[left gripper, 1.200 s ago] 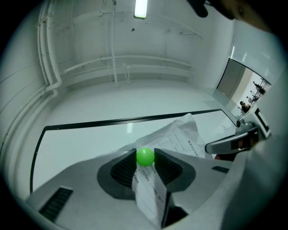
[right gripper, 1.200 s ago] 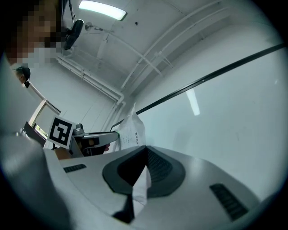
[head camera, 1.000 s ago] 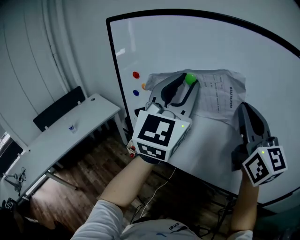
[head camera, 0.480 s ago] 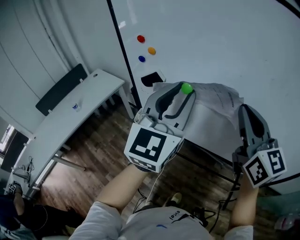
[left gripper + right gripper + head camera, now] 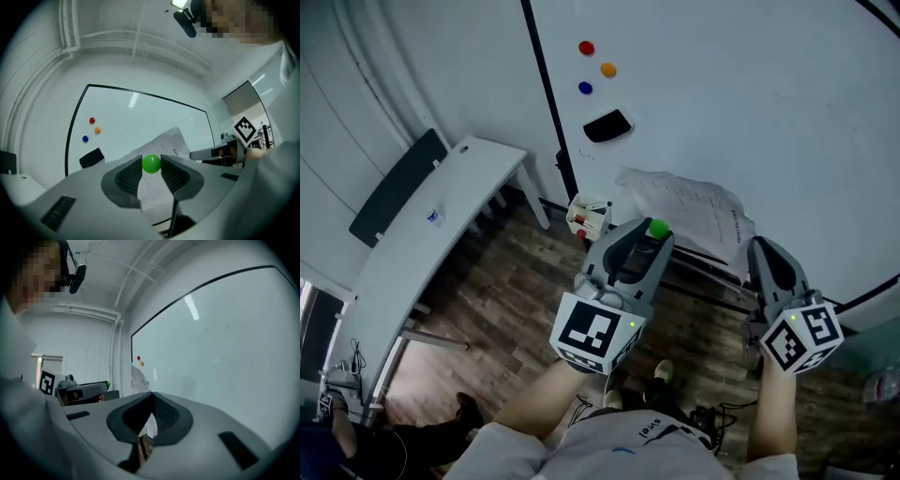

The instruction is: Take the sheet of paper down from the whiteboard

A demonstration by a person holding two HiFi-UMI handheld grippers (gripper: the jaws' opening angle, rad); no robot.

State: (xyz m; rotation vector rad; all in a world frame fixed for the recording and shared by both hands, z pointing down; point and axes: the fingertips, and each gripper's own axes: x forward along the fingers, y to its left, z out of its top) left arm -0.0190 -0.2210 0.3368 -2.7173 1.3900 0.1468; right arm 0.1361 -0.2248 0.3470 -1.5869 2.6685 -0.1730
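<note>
- Both tools and the sheet of paper [image 5: 689, 206] sit lower in the head view than a second ago. Then the sheet lay spread high on the whiteboard [image 5: 750, 103]. Now it hangs crumpled at the board's lower edge, near the middle of the frame.
- The left tool [image 5: 654, 236] pinches a green ball magnet [image 5: 658, 227] between its tips. Both pads touch the ball, and the sheet shows just behind it.
- The right tool [image 5: 761, 246] is pressed together on the sheet's right-hand edge. In the right gripper view a thin strip of paper runs up from the point where the pads meet.
- The whiteboard fills the upper right of the head view.
- A red magnet [image 5: 586, 48], an orange magnet [image 5: 607, 69] and a blue magnet [image 5: 585, 88] cluster on the board at the top middle of the frame. A black eraser [image 5: 607, 125] sticks just below them.
- A long white surface [image 5: 441, 244] runs along the left of the frame, above a wooden floor [image 5: 516, 309].
</note>
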